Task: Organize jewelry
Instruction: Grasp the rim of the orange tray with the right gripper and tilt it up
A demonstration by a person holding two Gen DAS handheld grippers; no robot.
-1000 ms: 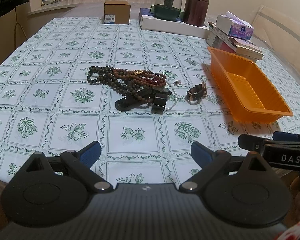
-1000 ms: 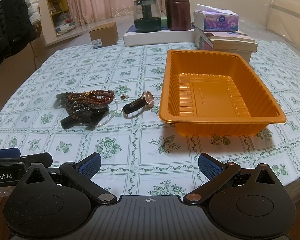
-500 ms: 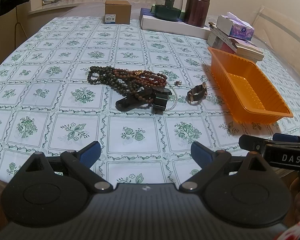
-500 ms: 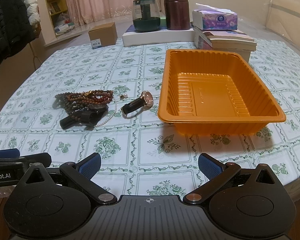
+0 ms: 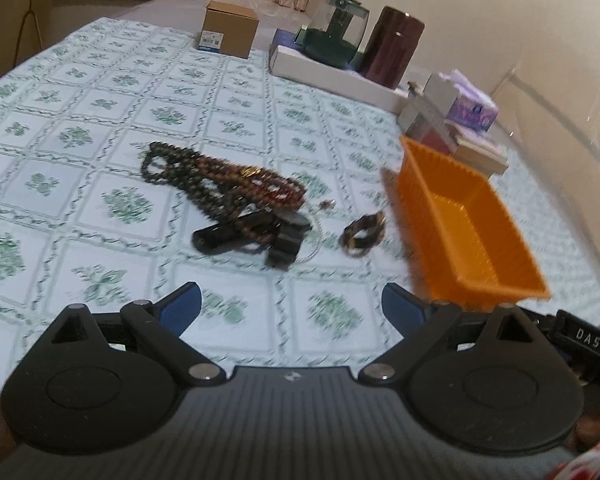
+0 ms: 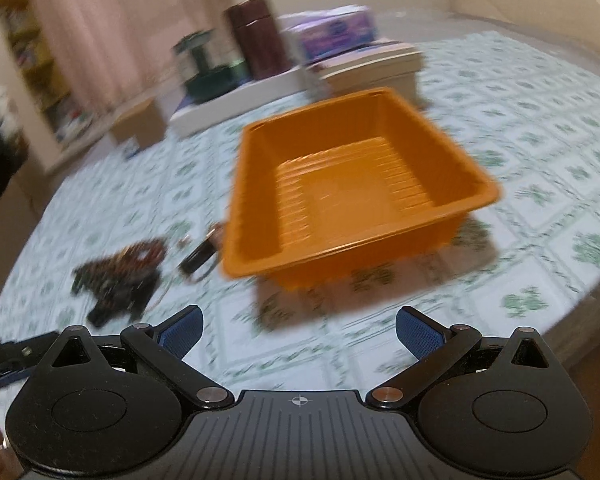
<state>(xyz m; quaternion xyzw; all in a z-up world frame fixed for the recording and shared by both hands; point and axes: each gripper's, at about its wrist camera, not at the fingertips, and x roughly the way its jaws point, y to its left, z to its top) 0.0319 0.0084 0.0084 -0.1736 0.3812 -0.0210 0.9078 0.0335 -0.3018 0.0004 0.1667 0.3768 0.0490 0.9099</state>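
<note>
A heap of dark and reddish bead strands [image 5: 220, 182] lies on the patterned tablecloth, with a black watch [image 5: 256, 232] on its near side. A brown-strap watch [image 5: 362, 232] lies apart to the right, close to the empty orange tray [image 5: 416, 184]. My left gripper [image 5: 292, 304] hangs open in front of the heap, holding nothing. My right gripper [image 6: 298, 326] is open too, short of the orange tray [image 6: 256, 216]. In the blurred right wrist view the beads [image 6: 120, 268] and the brown watch [image 6: 202, 256] lie left of the tray.
At the table's far side stand a cardboard box [image 5: 230, 30], a glass pot [image 5: 336, 36] on a white flat box, a dark canister [image 5: 392, 54], a tissue box [image 5: 466, 104] and stacked books [image 6: 372, 64]. The table edge curves round at the right.
Both grippers have moved forward over the table; each view has tilted and blurred. The jewelry and tray lie where they were. Both jaws are as wide as before.
</note>
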